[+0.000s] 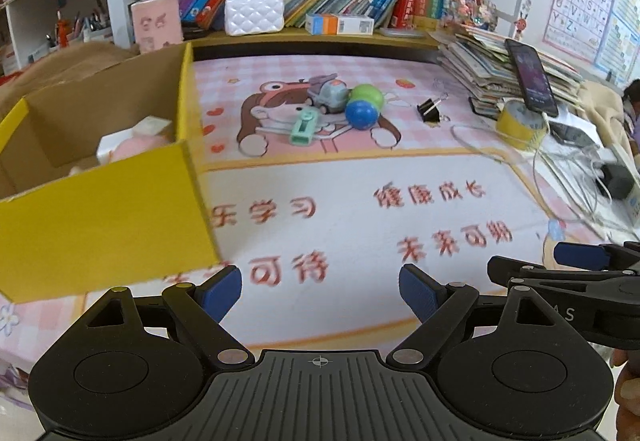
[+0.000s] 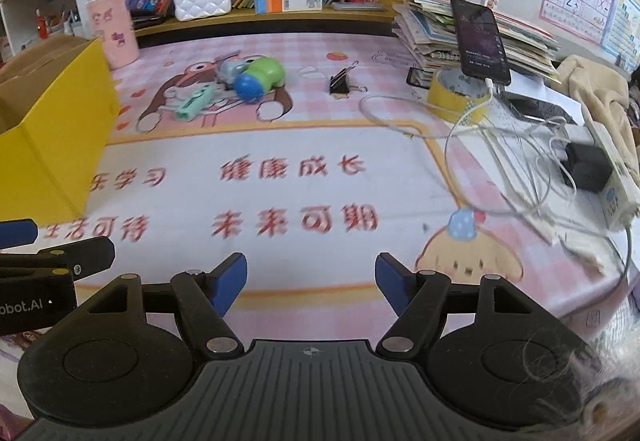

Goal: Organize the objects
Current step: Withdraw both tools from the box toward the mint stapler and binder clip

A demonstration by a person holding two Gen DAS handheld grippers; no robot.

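Note:
A yellow cardboard box (image 1: 100,217) stands at the left of the pink desk mat (image 1: 360,177), with a pink and white item (image 1: 132,145) inside. Beyond the mat's middle lie a grey toy car (image 1: 328,95), a green and blue toy (image 1: 362,105), a mint green clip-like thing (image 1: 305,127) and a black binder clip (image 1: 430,109). My left gripper (image 1: 320,293) hovers open over the near mat, nothing between its fingers. In the right wrist view the same toys (image 2: 256,77), mint thing (image 2: 194,103), binder clip (image 2: 342,83) and box (image 2: 52,137) show. My right gripper (image 2: 311,285) is open and holds nothing.
A phone (image 2: 480,41) leans on a stack of books (image 2: 440,37) at the right, beside a yellow tape roll (image 2: 460,93) and tangled white cables (image 2: 520,169) with a charger (image 2: 586,167). A bookshelf with a white purse (image 1: 254,15) and a pink cup (image 2: 114,31) lines the back.

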